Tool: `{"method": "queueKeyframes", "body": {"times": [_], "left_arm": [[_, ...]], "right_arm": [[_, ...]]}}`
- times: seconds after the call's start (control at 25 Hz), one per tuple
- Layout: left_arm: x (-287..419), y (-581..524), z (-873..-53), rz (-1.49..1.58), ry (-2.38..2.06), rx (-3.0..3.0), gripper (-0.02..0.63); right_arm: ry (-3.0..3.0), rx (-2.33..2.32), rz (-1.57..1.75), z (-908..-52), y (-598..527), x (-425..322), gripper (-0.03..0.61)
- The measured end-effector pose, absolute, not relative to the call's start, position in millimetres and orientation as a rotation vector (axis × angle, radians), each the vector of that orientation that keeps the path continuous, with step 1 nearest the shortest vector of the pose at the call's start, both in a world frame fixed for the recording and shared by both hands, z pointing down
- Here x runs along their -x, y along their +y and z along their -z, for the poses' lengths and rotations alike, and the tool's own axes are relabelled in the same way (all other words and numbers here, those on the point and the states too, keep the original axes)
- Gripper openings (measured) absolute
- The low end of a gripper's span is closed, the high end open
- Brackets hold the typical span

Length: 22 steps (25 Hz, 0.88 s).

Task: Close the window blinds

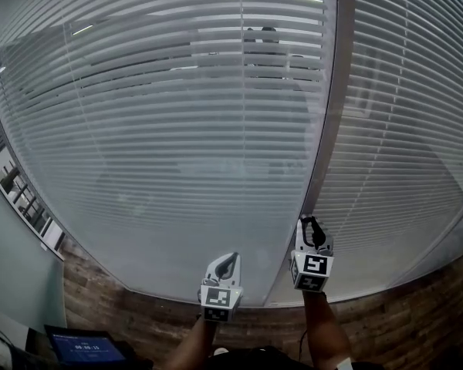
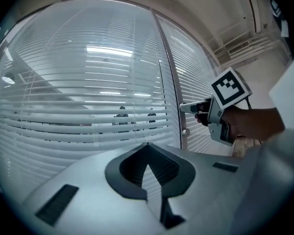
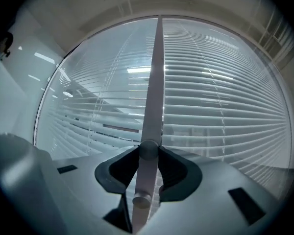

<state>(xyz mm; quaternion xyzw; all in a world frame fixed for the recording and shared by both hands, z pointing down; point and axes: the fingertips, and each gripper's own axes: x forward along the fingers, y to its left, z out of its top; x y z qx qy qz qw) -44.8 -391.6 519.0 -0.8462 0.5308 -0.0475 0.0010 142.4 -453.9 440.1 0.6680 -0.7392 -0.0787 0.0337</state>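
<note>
1. While hovering left of the window post [image 1: 328, 114] and short of it, the left gripper [image 1: 232, 257] is holding its jaws together, empty.
2. Right gripper [image 1: 308, 220] is pinching a round knob [image 3: 148, 150] on the post.
3. Blinds [image 1: 162, 129] are hanging on both sides of the post, with their slats tilted partly open.

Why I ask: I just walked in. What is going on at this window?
A person holds a gripper in each hand in front of slatted blinds. The right gripper appears closed on a round knob on the post between two sets of blinds. The left gripper sits beside it, shut and empty. Gaps show between the slats, so the blinds are not closed yet.
</note>
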Motion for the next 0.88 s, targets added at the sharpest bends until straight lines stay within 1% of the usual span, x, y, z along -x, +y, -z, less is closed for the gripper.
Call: {"method": "queueKeyframes", "body": {"times": [0.12, 0.4, 0.64, 0.88], "left_arm": [[56, -394, -523, 0.144, 1.713, 2.651, -0.008], [64, -398, -525, 0.147, 1.734, 2.655, -0.008], [62, -398, -524, 0.141, 1.733, 2.662, -0.008], [57, -397, -526, 0.150, 1.720, 2.667, -0.008]], "right_arm": [[-2.117, -1.885, 0.494, -441, -452, -136, 0.126], [-1.696, -1.555, 0.927, -441, -451, -131, 0.126], [-1.499, -1.374, 1.128, -444, -450, -130, 0.126], [-1.472, -1.389, 1.144, -445, -450, -131, 0.126]]}}
